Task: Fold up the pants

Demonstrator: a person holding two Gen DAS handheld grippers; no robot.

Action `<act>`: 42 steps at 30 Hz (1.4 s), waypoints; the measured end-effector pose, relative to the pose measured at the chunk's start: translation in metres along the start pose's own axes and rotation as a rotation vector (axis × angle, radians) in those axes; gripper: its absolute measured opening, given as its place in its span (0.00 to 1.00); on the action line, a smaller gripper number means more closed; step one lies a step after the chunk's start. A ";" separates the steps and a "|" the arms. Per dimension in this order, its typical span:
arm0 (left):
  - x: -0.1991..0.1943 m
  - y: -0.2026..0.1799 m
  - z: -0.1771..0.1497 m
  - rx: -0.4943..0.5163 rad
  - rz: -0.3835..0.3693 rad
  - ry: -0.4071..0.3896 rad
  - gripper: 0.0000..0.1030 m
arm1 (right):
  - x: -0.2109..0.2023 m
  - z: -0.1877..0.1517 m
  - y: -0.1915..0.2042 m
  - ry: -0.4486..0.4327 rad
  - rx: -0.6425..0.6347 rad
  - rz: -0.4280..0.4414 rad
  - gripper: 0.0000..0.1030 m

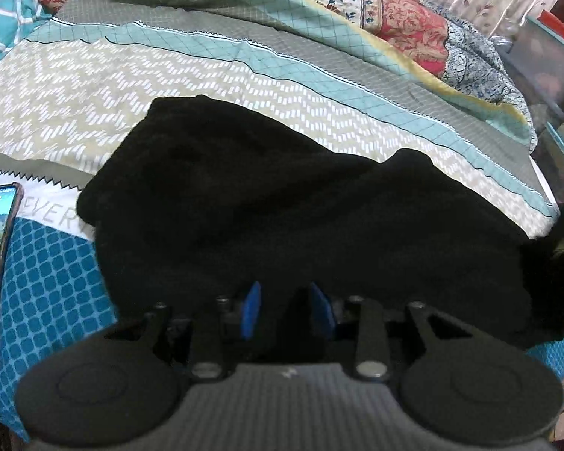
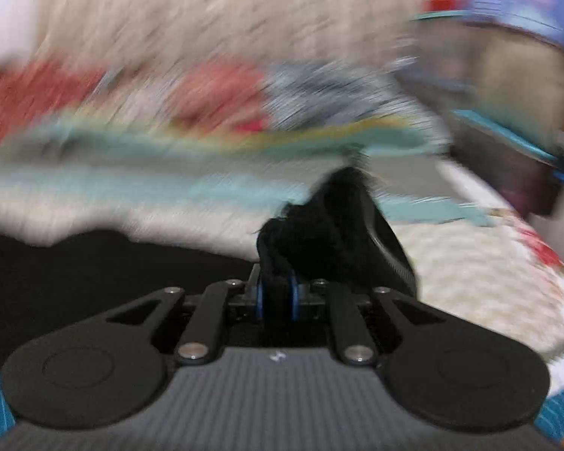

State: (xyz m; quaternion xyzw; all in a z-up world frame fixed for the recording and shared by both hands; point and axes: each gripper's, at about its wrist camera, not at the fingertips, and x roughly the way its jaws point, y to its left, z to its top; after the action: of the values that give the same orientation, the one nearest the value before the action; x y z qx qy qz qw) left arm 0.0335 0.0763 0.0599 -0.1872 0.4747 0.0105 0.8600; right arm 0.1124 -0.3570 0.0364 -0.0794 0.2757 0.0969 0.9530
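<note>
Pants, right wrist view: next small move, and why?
Probably carry the pinched fabric across and lay it onto the rest of the black pants. The right hand-held gripper is shut on a bunched end, while the left hand-held gripper sits over the spread part, pads apart.

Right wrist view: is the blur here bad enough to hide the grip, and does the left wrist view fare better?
Right wrist view: heavy motion smear over the bedding, yet the right gripper stays sharp, shut on a bunch of the black pants. Left wrist view: mostly sharp, fisheye-bent at the edges; the pants are an underexposed black mass, folds hardly readable; the left gripper shows a gap between its blue pads.
</note>
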 end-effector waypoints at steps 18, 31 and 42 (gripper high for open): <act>-0.037 0.068 -0.012 -0.174 -0.030 -0.101 0.43 | -0.003 -0.013 0.045 -0.050 0.111 0.076 0.39; -0.012 0.112 -0.006 -0.368 -0.080 -0.111 0.84 | 0.024 0.013 0.111 0.021 0.202 0.120 0.27; 0.035 0.107 0.017 -0.407 -0.056 -0.158 0.53 | 0.093 0.036 0.263 0.224 0.231 0.563 0.19</act>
State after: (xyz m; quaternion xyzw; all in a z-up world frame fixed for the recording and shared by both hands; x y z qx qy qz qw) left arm 0.0460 0.1761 0.0058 -0.3686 0.3885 0.0966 0.8389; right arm 0.1473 -0.0818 -0.0095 0.0987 0.3994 0.3151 0.8553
